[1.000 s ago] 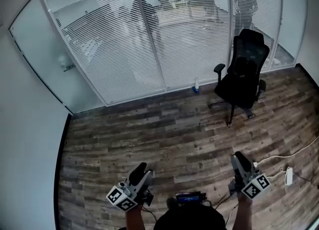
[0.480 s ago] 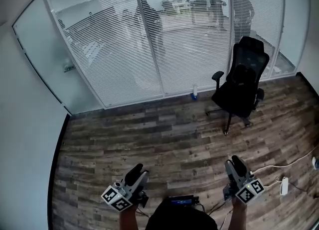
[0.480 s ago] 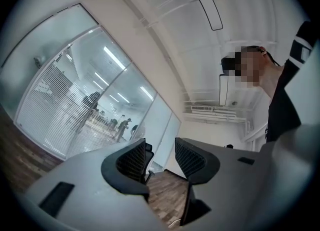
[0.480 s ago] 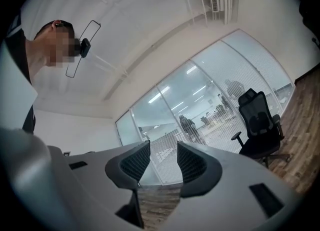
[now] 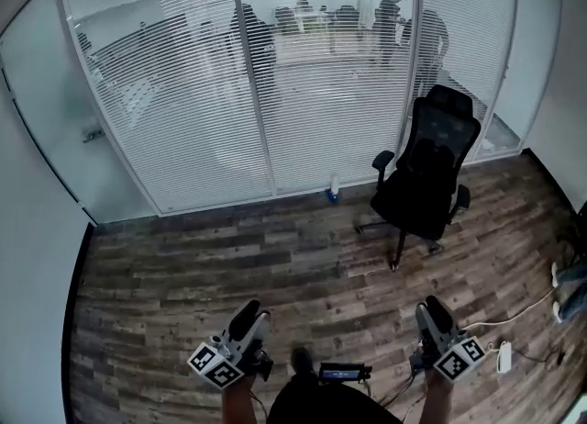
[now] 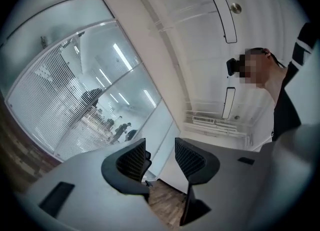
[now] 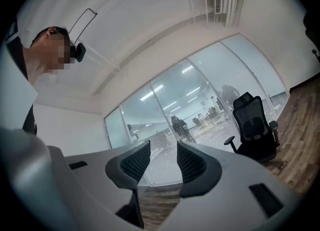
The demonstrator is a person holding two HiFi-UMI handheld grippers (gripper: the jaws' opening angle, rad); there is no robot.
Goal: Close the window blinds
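One black office chair (image 5: 424, 174), one small bottle (image 5: 334, 184), three slatted window blinds (image 5: 183, 110), and two grippers: left gripper (image 5: 249, 314), right gripper (image 5: 431, 310).

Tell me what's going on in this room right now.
A person stands on the wood floor, holding a gripper in each hand. The left gripper and right gripper both have jaws apart with nothing between them, away from the blinds. Their slats are open; people show through. A black office chair stands nearby.

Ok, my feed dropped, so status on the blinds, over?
Left gripper, right gripper: open, empty. Blinds: slats open, across the floor, untouched. Office chair stands before them, right side.
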